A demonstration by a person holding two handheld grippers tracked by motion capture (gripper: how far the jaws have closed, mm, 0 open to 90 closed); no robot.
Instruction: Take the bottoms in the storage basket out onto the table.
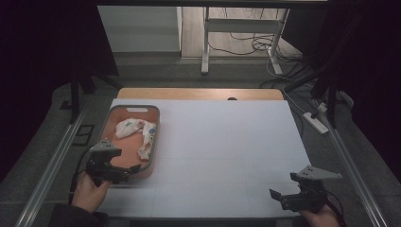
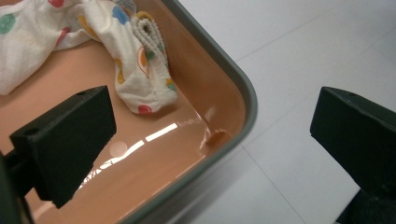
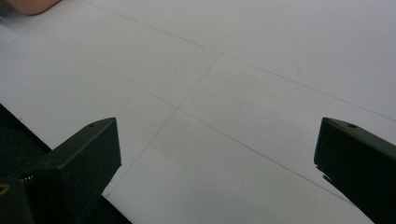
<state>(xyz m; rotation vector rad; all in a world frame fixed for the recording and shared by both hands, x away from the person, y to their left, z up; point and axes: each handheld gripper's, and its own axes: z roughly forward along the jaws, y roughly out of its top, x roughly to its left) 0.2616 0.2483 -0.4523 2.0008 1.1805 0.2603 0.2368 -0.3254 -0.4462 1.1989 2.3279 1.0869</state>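
down at the lower left of the high view, the left hand (image 1: 90, 191) holds the left gripper (image 1: 134, 169) low, its jaws pointing right across the near right corner of the tray (image 1: 156, 137). in the left gripper view the jaws stand wide apart with nothing between them, one over the orange tray floor, the other over the white table beyond the grey rim (image 2: 243, 84). at the lower right of the high view the right hand (image 1: 321, 216) holds the right gripper (image 1: 275, 196) pointing left, just inside the near table edge; in the right gripper view its jaws also stand wide apart and hold nothing, over bare white table (image 3: 224, 84)

counted: two grippers, one tray, one cloth. the cloth (image 1: 138, 134), white with coloured dots, lies crumpled inside the tray, in its far and right part, at the left of the high view; in the left gripper view it (image 2: 93, 42) sits at the upper left, resting against the tray wall, apart from the jaws

the tray lies along the table's left edge. open white tabletop (image 1: 227, 142) spreads from the tray to the right edge and between the two grippers
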